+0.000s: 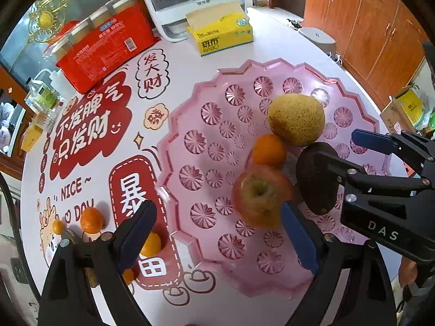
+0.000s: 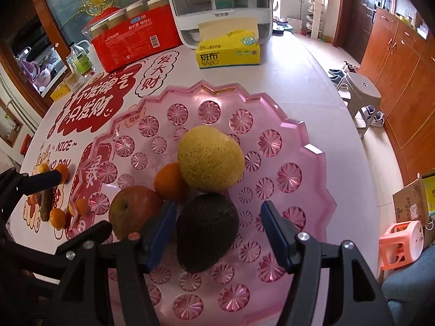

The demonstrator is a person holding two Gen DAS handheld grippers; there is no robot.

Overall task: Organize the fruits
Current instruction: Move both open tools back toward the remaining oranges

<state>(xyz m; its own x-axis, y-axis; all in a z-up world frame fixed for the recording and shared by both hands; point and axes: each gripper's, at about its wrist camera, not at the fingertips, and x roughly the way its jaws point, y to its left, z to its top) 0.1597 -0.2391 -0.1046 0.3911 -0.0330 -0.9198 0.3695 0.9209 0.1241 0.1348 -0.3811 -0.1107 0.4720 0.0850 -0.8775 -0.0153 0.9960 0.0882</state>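
A pink scalloped tray (image 1: 174,141) (image 2: 312,149) holds a yellow pear (image 1: 296,119) (image 2: 210,157), an orange (image 1: 269,150) (image 2: 170,182), a red-green apple (image 1: 261,195) (image 2: 133,209) and a dark avocado (image 1: 318,179) (image 2: 206,231). My left gripper (image 1: 217,236) hovers open above the tray's left edge, with the apple just inside its right finger and not pressed. My right gripper (image 2: 217,233) (image 1: 337,149) straddles the avocado. Its left pad is close against the fruit and its right pad stands clear, so it is open. Small oranges (image 1: 92,220) (image 2: 57,218) lie on the printed tablecloth left of the tray.
A red package (image 1: 106,51), a yellow tissue box (image 1: 223,35) (image 2: 228,54) and a white appliance (image 2: 220,8) stand at the table's far side. A dark green oblong thing (image 2: 46,203) lies among the small oranges. A grey stool (image 2: 361,92) and wooden cabinets are off to the right.
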